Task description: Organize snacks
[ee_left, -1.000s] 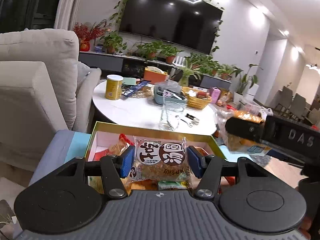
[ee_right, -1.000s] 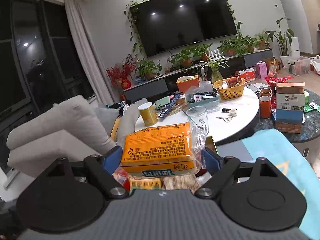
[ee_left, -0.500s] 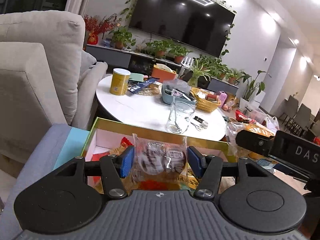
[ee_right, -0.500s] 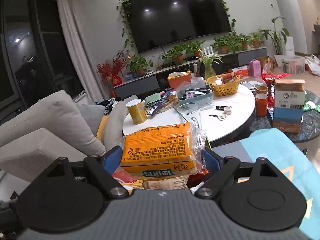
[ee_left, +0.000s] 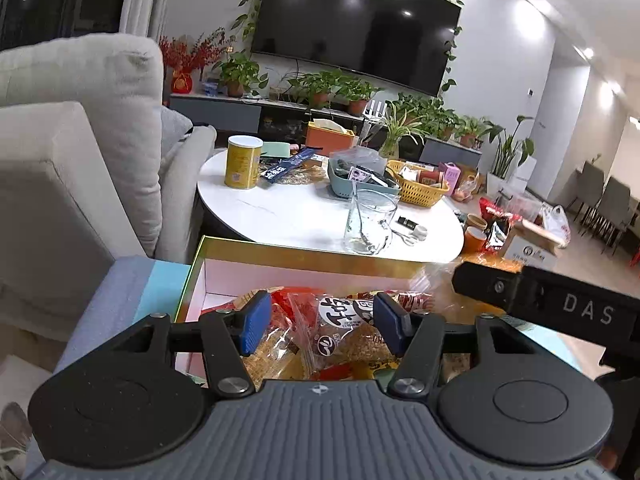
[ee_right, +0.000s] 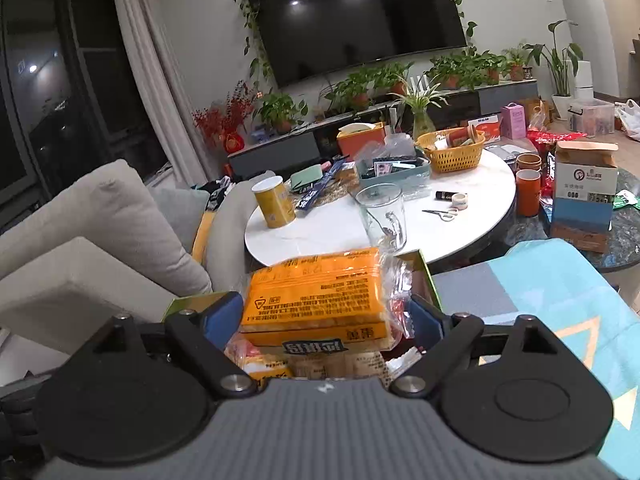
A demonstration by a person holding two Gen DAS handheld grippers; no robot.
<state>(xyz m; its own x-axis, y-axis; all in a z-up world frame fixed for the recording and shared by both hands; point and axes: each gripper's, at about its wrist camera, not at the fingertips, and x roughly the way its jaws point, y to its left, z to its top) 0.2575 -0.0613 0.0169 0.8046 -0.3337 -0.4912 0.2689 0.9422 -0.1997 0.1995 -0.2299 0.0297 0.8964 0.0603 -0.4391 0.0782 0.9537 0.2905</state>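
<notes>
A gold-rimmed box (ee_left: 304, 256) with a pale inside lies just ahead of both grippers, and several snack packets fill it. My left gripper (ee_left: 322, 326) hangs over it with its jaws opening. A clear packet with a round brown-and-white label (ee_left: 340, 318) lies between the blue pads (ee_left: 254, 328), resting on the other snacks and free of the left pad. My right gripper (ee_right: 324, 322) is shut on an orange packet (ee_right: 316, 292) in clear wrap, held flat above the snacks in the box (ee_right: 426, 270). The right tool's black casing (ee_left: 560, 304) shows at the right of the left wrist view.
The box rests on a blue and teal cloth (ee_right: 540, 292). Beyond it a round white table (ee_left: 304, 216) carries a glass mug (ee_left: 370, 224), a yellow can (ee_left: 243, 162) and a yellow basket (ee_left: 420, 188). A beige sofa (ee_left: 80, 152) stands at the left, a cardboard carton (ee_right: 584, 188) at the right.
The left gripper came down over the box and its jaws widened; the labelled packet dropped from between the pads onto the snacks. The right gripper sank a little with the orange packet.
</notes>
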